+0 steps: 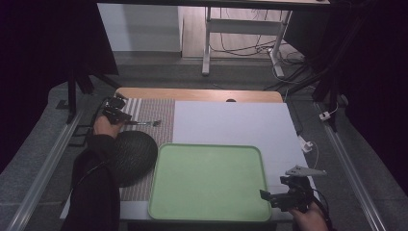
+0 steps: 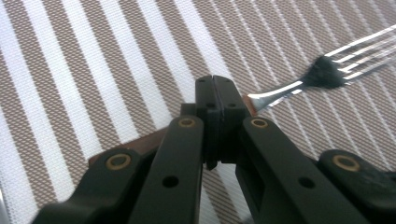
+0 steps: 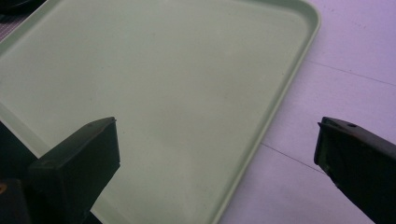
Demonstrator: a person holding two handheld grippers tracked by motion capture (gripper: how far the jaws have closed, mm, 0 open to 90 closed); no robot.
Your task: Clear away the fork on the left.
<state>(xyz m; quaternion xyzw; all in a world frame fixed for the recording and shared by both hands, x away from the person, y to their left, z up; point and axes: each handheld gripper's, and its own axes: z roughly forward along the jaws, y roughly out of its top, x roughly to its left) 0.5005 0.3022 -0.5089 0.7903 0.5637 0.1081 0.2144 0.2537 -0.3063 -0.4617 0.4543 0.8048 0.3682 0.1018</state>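
Your left gripper (image 2: 215, 100) is clamped on the brown handle of the fork (image 2: 327, 72), which lies on the striped placemat (image 2: 93, 70) just beyond the green tray (image 1: 209, 180); gripping the handle end leaves the tines free to lift clear. Your right gripper (image 3: 215, 154), jaws wide apart and holding nothing, hovers over the tray's near right corner, probably ready to steady it. A dark round bowl (image 1: 134, 154) sits against the tray's left edge.
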